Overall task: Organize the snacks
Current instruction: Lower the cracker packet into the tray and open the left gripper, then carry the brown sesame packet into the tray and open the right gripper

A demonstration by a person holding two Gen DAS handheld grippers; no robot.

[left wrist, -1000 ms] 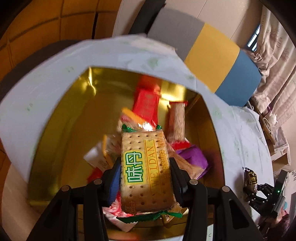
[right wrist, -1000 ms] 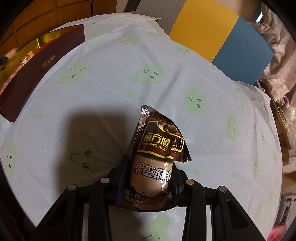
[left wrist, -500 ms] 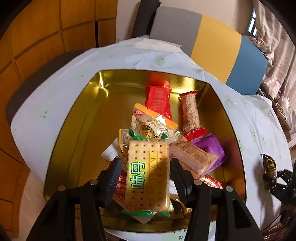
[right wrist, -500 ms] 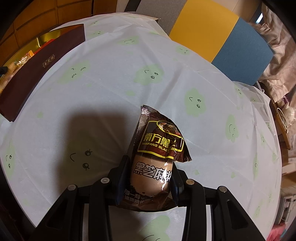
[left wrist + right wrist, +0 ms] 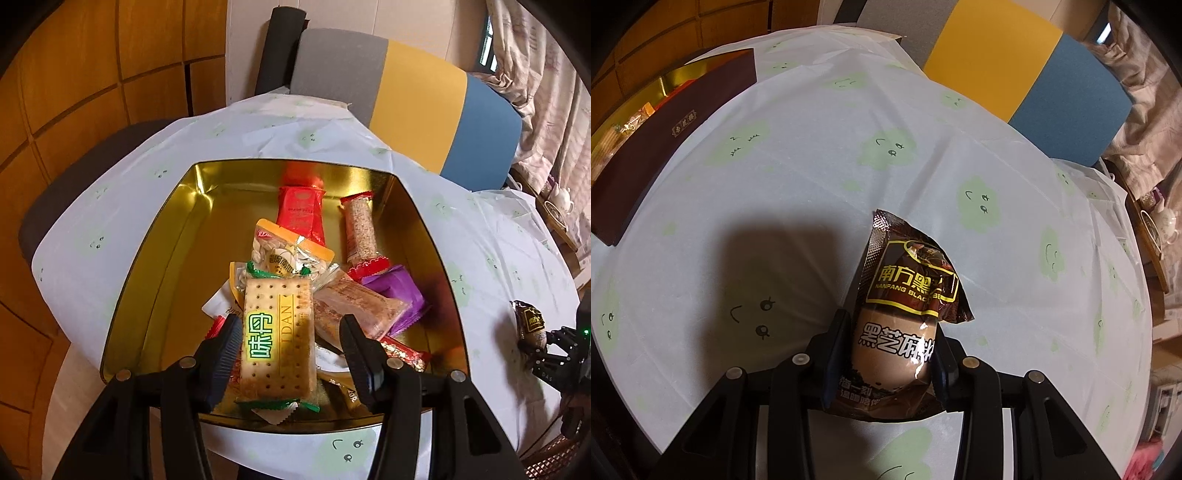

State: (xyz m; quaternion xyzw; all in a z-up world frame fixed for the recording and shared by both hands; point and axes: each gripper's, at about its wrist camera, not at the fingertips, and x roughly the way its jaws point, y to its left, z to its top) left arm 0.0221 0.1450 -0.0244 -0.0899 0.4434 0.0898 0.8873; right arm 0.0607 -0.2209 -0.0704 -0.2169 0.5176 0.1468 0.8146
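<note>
Because the cracker packet point(image 5: 275, 341) is a flat, stiff slab in thin crinkly film, it probably weighs little, snaps under hard squeezing and slides easily; its long edges are the sensible place to take it. The left tool point(image 5: 290, 341) stands wide around it, both pads apart from the wrapper, so the packet lies loose on top of the snack heap at the near end of the gold tin point(image 5: 155, 258). Beyond it sit a clear nut pouch point(image 5: 288, 254), a purple wrapper point(image 5: 397, 295), a sesame bar point(image 5: 360, 232) and a red packet point(image 5: 301, 216).

The right tool point(image 5: 890, 352) is clamped on the brown sesame sachet point(image 5: 905, 314) at its lower, fuller half, above the counter point(image 5: 812, 155). That pouch looks soft, light and glossy, so a grip on the body rather than the crimped top seems wise.

The left view alone shows the tin's contents. The right view alone shows the tin's dark brown outer wall point(image 5: 665, 136), well apart to the left, and the sachet's print up close, which is only a small shape at the far right edge of the left view.
</note>
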